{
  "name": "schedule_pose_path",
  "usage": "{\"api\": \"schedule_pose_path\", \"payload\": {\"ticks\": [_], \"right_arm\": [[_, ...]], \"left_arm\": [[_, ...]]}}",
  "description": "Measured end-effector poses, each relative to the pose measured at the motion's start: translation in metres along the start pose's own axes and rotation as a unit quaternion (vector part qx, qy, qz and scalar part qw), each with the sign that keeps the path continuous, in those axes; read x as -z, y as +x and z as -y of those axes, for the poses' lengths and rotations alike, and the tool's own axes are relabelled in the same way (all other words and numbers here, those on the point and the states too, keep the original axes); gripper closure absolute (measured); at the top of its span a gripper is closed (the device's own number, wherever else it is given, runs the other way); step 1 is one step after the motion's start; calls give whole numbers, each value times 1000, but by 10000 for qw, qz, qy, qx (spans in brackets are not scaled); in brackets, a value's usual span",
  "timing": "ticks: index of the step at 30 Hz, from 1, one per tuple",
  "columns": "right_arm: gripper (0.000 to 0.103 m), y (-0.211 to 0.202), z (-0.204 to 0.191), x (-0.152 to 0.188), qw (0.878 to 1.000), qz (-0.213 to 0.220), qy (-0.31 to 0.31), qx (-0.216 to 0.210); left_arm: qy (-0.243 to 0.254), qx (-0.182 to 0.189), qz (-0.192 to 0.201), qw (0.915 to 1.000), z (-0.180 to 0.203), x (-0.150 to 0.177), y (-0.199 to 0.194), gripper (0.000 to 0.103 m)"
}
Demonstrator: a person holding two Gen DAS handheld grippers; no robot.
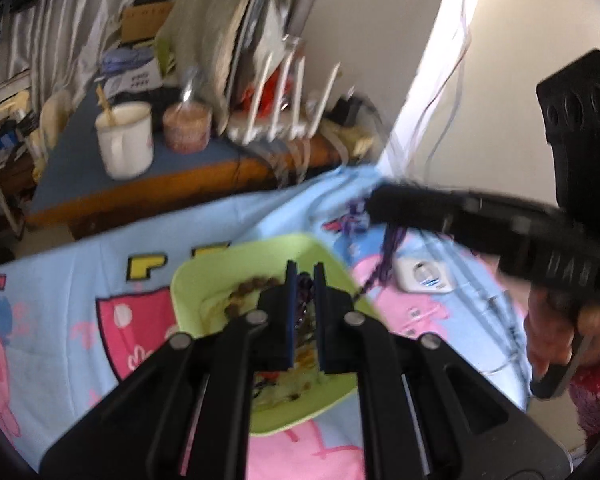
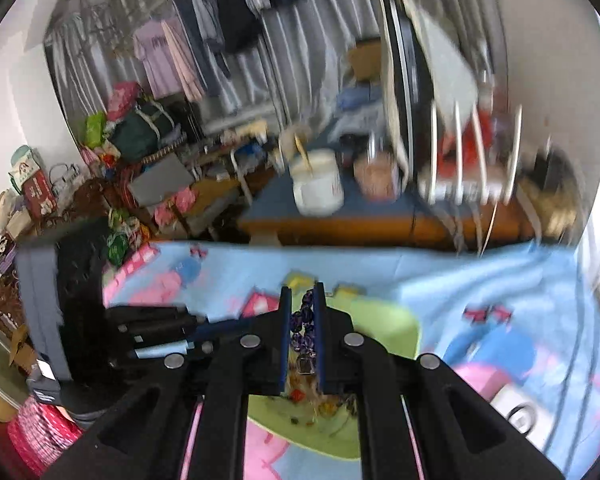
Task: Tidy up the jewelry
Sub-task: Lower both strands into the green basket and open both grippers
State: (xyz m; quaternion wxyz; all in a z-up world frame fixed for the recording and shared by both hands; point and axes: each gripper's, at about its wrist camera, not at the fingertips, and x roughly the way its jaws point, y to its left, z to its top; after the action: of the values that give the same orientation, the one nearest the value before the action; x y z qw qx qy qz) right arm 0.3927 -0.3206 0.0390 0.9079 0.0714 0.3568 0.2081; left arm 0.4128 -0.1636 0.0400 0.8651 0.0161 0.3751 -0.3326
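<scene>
Our left hand-held gripper [image 1: 303,280] and right hand-held gripper [image 2: 302,300] each pinch an end of the purple bead necklace [image 2: 302,322] in narrow jaws above the green tray [image 1: 204,280] on the cartoon bedsheet [image 1: 52,320]. We should lower both ends evenly, keeping the strand untangled.

Motion blur smeared the white rack [image 2: 472,184] and jar [image 2: 376,178] on the counter [image 2: 380,226] in the upper right of the right wrist frame. The hand-held gripper [image 1: 303,300] hid much of the green tray [image 1: 204,284], its jewelry [image 1: 256,284] too smeared to identify.
</scene>
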Motion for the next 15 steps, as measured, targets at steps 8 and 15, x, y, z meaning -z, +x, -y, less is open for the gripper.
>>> {"api": "schedule_pose_path", "payload": {"ticks": [8,15], "right_arm": [[103,24,-10,30,9987,-432,94,260],[103,-39,-39,66,9950,751,64,651]], "left_arm": [[-166,-712,-126,9972,-8,33,17,85],[-260,-1535,764,9848,14,60,-41,85]]}}
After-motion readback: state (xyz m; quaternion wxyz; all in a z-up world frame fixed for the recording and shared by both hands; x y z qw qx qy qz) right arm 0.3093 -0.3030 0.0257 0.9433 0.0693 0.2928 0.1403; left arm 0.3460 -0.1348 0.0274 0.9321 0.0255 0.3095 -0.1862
